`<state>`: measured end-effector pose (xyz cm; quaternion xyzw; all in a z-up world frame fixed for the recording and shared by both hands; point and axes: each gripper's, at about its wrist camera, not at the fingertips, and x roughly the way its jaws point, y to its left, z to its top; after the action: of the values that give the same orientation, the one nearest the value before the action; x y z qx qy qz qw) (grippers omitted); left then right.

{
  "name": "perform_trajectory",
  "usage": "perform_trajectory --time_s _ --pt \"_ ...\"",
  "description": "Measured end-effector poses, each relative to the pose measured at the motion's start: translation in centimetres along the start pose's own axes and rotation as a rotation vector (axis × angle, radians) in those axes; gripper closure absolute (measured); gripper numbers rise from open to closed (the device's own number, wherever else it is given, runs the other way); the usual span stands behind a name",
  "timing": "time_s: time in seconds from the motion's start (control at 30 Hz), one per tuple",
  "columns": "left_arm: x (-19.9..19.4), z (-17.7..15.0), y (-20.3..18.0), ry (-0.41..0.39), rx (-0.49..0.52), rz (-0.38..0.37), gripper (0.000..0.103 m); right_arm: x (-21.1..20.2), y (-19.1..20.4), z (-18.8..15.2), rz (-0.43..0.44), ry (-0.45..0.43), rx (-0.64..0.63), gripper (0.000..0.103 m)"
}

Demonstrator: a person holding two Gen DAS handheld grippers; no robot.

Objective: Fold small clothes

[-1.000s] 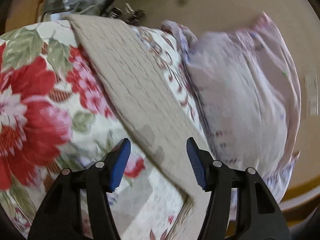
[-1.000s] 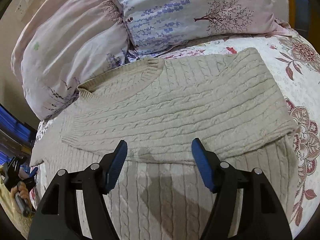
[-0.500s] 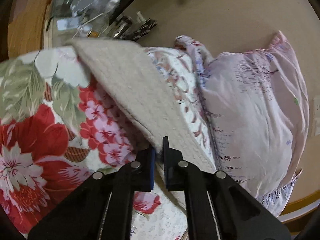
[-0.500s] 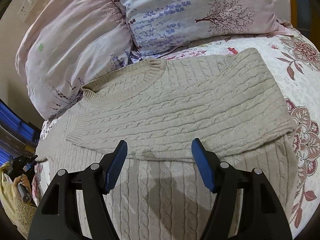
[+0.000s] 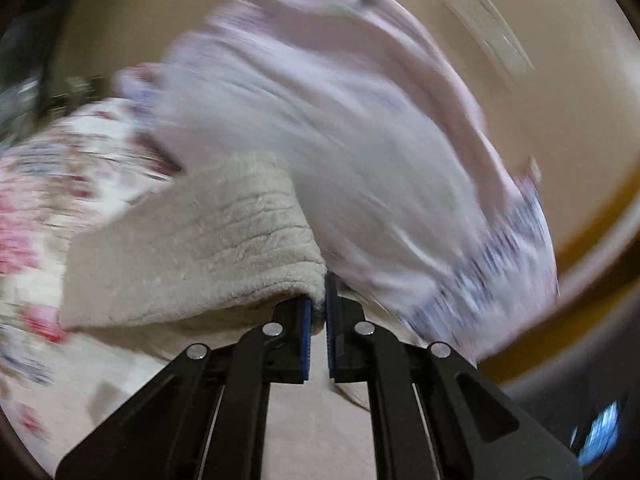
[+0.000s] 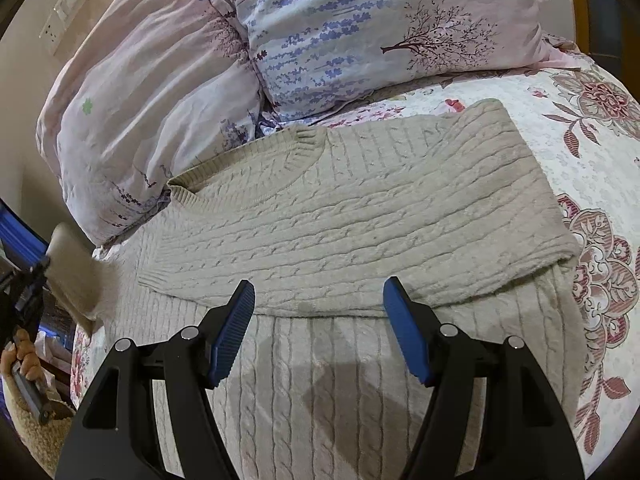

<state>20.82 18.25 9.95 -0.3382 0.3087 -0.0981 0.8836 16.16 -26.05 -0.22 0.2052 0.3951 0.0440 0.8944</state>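
A beige cable-knit sweater (image 6: 352, 216) lies flat on the floral bedspread (image 6: 580, 128), its right sleeve folded across the chest. My left gripper (image 5: 317, 312) is shut on the left sleeve (image 5: 200, 240) and holds it lifted off the bed; the left wrist view is blurred. In the right wrist view the lifted sleeve (image 6: 76, 276) and the left gripper (image 6: 24, 292) show at the far left edge. My right gripper (image 6: 318, 328) is open and empty, hovering over the sweater's lower body.
Two pale pink and lilac printed pillows (image 6: 360, 32) lean at the head of the bed, just behind the sweater's collar; one shows in the left wrist view (image 5: 360, 140). A beige wall with a switch plate (image 6: 64, 16) stands behind. The bed's left edge drops off beside the left gripper.
My left gripper closed on the left sleeve, then lifted it and swung it up toward the pillows. The right gripper stayed open and nearly still.
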Motion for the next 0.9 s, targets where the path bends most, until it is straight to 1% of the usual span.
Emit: perform_trajectory --time_s 0.07,0.17,0.23,0.3,0.33,0.37,0.4,0.47,0.53,0.6,0.67,0.73,0.8,0.83,0.9 --pt "2.0 -1.9 -3.2 0.048 0.069 -0.041 0.098 -0.2 -0.2 -0.1 0.002 -0.006 0.000 0.034" --pt "6.3 -6.0 -7.3 0.161 0.151 -0.101 0.098 -0.4 -0.4 -0.2 -0.007 -0.014 -0.007 0.034" --pt "8.4 -8.6 -8.8 0.239 0.187 -0.117 0.097 -0.4 -0.7 -0.3 -0.015 -0.017 -0.013 0.034" --pt "10.7 -11.4 -9.6 0.330 0.235 -0.104 0.096 -0.5 -1.0 -0.3 -0.022 -0.017 -0.014 0.034" --pt "11.4 -12.6 -9.8 0.365 0.256 -0.092 0.089 -0.6 -1.2 -0.3 -0.025 -0.016 -0.015 0.034" --pt "11.8 -13.7 -9.8 0.398 0.280 -0.086 0.077 -0.7 -1.2 -0.3 -0.025 -0.016 -0.019 0.034" --pt "11.7 -14.2 -9.8 0.411 0.289 -0.091 0.073 -0.8 -1.2 -0.3 -0.025 -0.018 -0.026 0.034" --pt "10.6 -14.4 -8.9 0.415 0.280 -0.123 0.062 -1.1 -0.6 -0.1 -0.018 -0.030 -0.060 0.034" --pt "8.8 -13.3 -7.3 0.399 0.244 -0.149 0.053 -1.4 0.7 0.1 0.005 -0.045 -0.125 0.035" --pt "7.0 -11.9 -5.4 0.357 0.208 -0.140 0.052 -1.6 2.4 0.2 0.040 -0.061 -0.204 0.035" --pt "5.7 -10.7 -3.6 0.317 0.172 -0.110 0.052 -1.7 5.3 -0.1 0.082 -0.075 -0.322 0.035" --pt "4.7 -9.3 -0.9 0.283 0.103 -0.068 0.052 -1.3 8.9 -0.8 0.132 -0.084 -0.456 0.035" --pt "4.9 -8.3 0.5 0.278 0.040 -0.045 0.052 -0.6 12.0 -1.6 0.175 -0.078 -0.574 0.040" --pt "4.9 -8.0 1.6 0.278 0.013 -0.034 0.052 0.0 14.1 -2.4 0.194 -0.070 -0.655 0.045" --pt "5.0 -7.9 3.0 0.286 -0.025 -0.010 0.052 1.1 16.9 -3.6 0.209 -0.052 -0.766 0.048"
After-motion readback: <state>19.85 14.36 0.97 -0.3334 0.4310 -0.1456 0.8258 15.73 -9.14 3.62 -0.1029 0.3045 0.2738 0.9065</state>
